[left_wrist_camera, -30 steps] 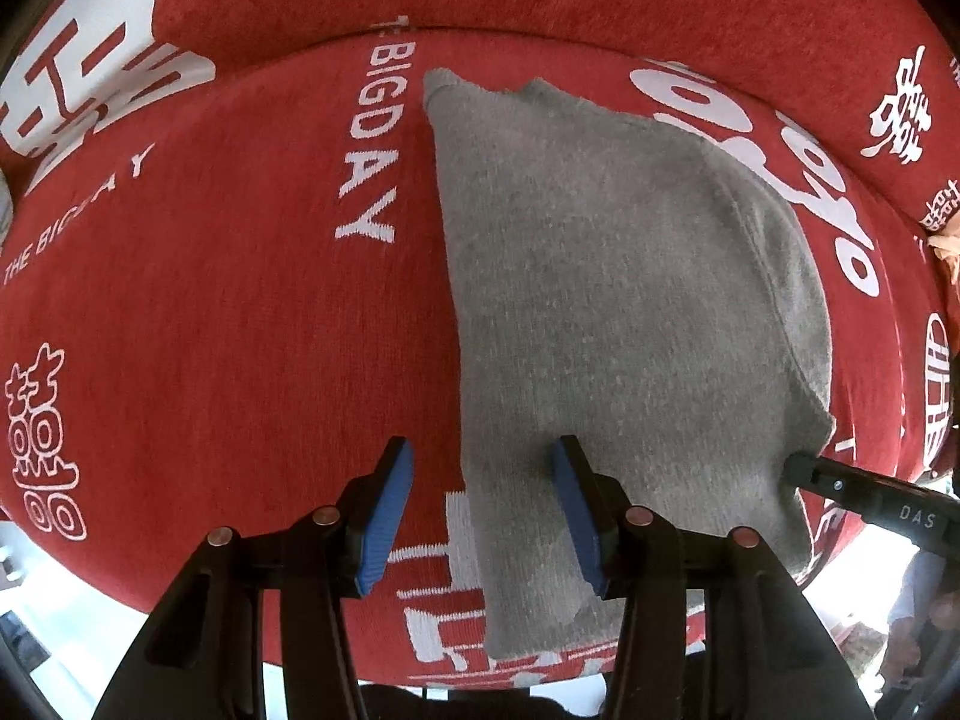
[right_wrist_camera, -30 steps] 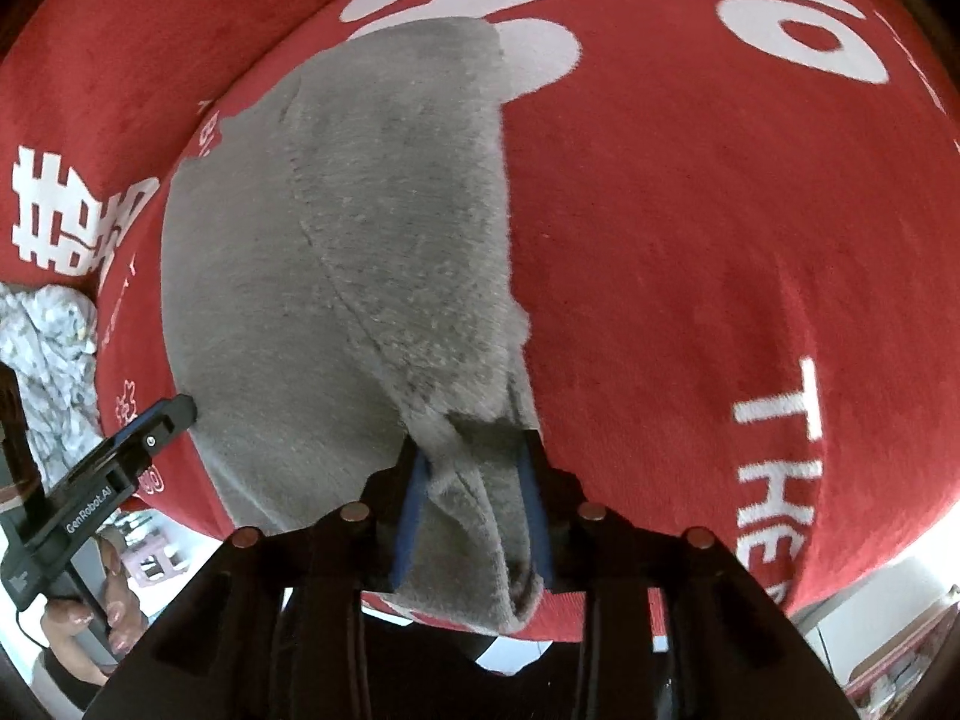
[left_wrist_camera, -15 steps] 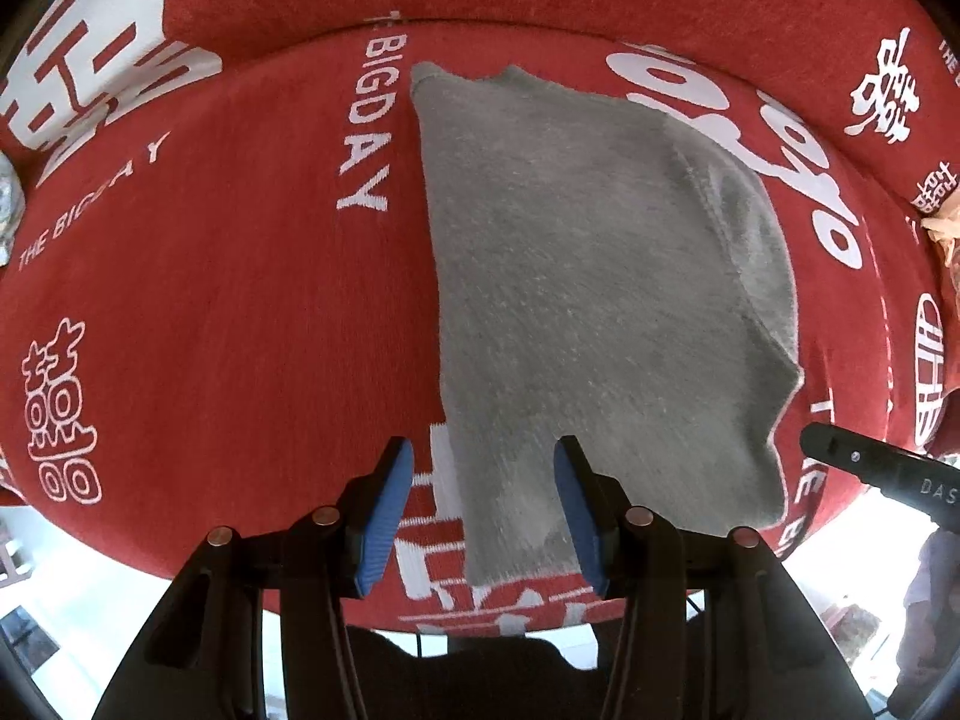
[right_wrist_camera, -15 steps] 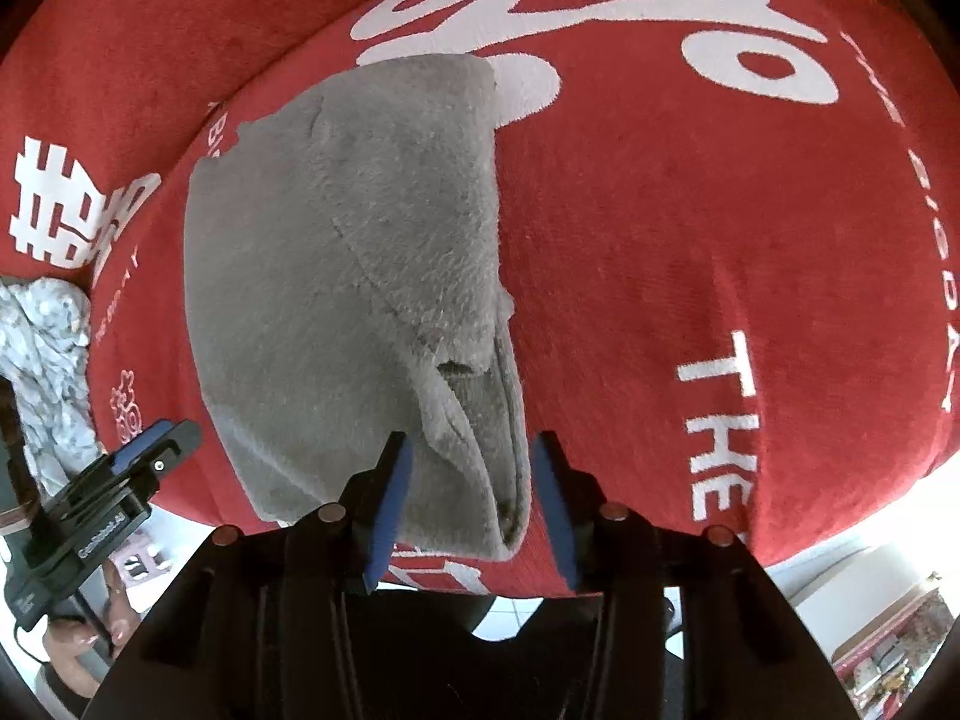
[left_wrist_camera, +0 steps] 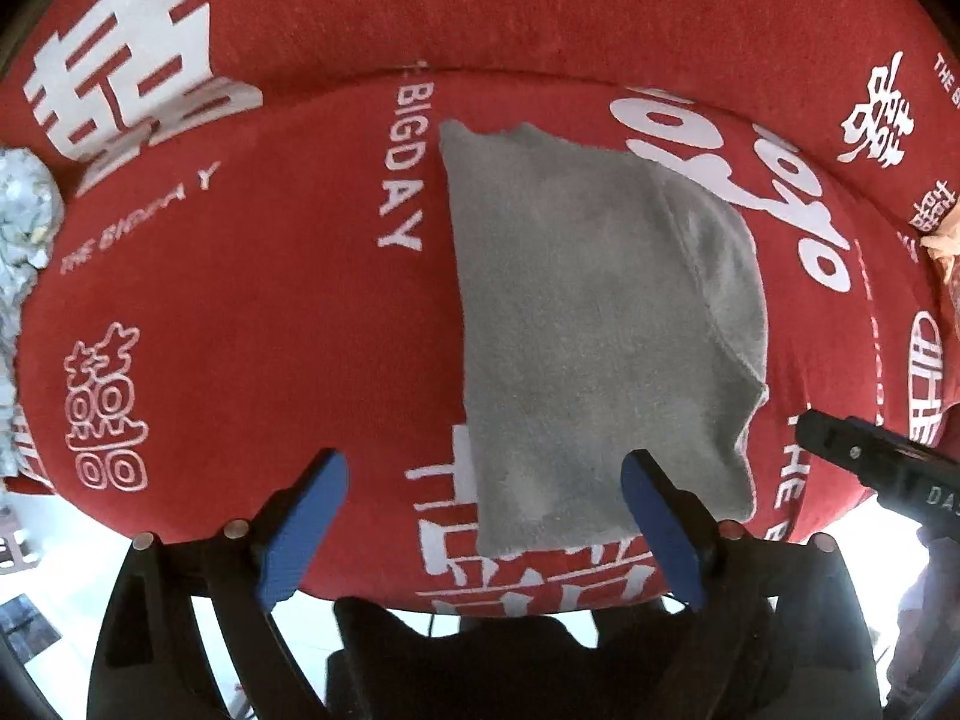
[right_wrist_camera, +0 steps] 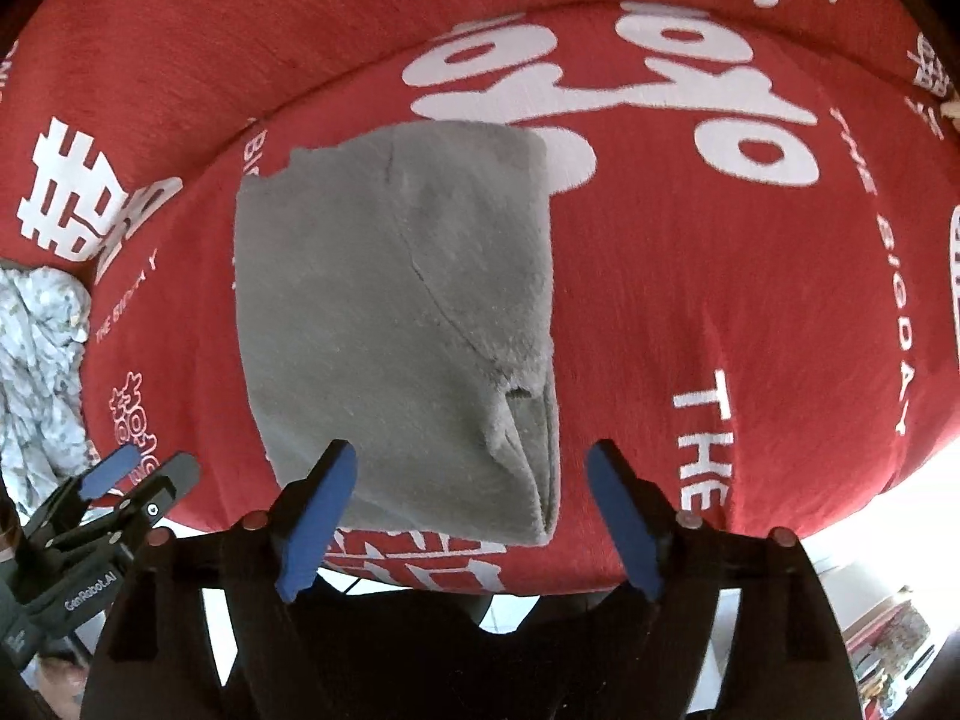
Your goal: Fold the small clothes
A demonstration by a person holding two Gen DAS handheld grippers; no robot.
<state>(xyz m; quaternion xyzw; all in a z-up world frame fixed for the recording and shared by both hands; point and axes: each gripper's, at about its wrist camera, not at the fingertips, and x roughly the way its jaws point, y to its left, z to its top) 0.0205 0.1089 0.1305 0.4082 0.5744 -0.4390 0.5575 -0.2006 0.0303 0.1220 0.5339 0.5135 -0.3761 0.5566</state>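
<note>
Grey garment (right_wrist_camera: 396, 324) lies folded on red cover (right_wrist_camera: 750, 312).

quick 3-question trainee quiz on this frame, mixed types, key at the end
1. True or false: the right gripper is shut on the grey garment.
2. The garment lies on: A) a white table B) a red printed cover C) a wooden floor.
3. Fill in: the left gripper is ____ and holds nothing.

Key: 1 false, both grippers are open and the folded garment lies free; 2 B; 3 open.
</note>
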